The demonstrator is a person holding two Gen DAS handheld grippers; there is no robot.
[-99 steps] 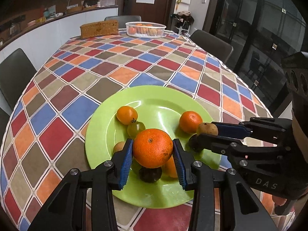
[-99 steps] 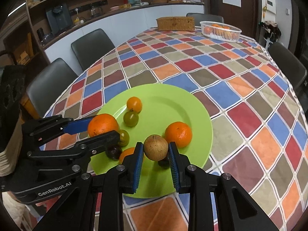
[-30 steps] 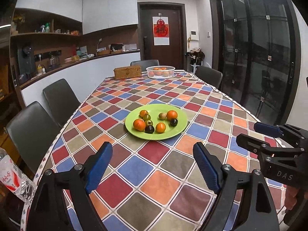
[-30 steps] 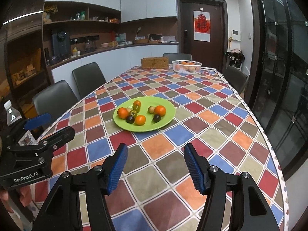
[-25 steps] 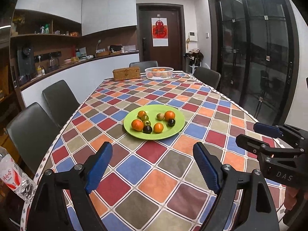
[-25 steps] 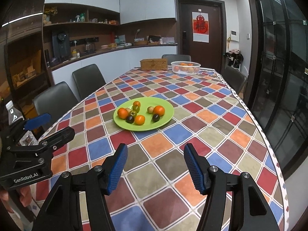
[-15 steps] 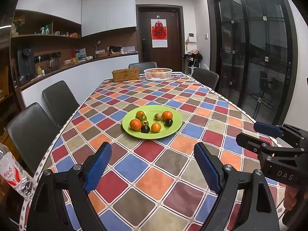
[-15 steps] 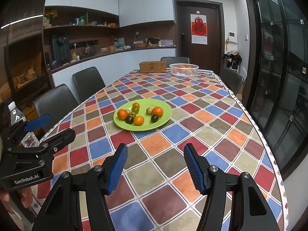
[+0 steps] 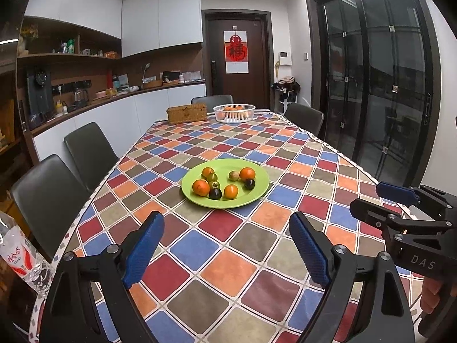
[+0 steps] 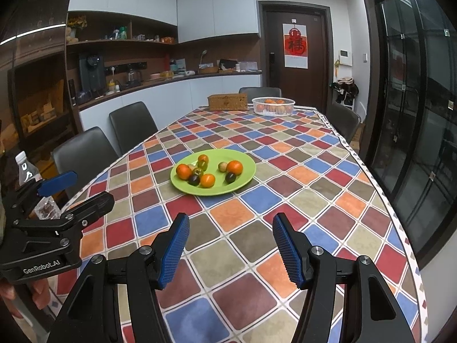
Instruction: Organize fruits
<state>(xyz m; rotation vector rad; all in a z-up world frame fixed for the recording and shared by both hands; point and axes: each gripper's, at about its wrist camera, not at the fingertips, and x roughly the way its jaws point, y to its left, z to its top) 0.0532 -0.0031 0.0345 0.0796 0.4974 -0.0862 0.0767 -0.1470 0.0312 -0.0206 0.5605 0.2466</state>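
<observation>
A green plate (image 9: 258,193) (image 10: 245,183) sits mid-table on the checkered cloth. It holds several fruits: oranges such as the large one (image 9: 200,187) (image 10: 183,171), a brown kiwi (image 9: 234,175) (image 10: 222,166), green tomatoes and dark plums. My left gripper (image 9: 225,243) is open and empty, well back from the plate above the near table. My right gripper (image 10: 230,243) is open and empty too, at the same distance. Each gripper shows in the other's view, the right one (image 9: 400,200) and the left one (image 10: 68,191).
A white basket of oranges (image 9: 234,112) (image 10: 273,106) and a wicker box (image 9: 187,113) (image 10: 227,101) stand at the table's far end. Dark chairs (image 9: 88,151) line both sides. A water bottle (image 9: 20,257) stands at the near left edge. Glass doors (image 9: 385,100) are on the right.
Both grippers let go of their fruit, the orange and the kiwi, onto the plate, opened wide and pulled far back; over the last second they rise and retreat slightly more.
</observation>
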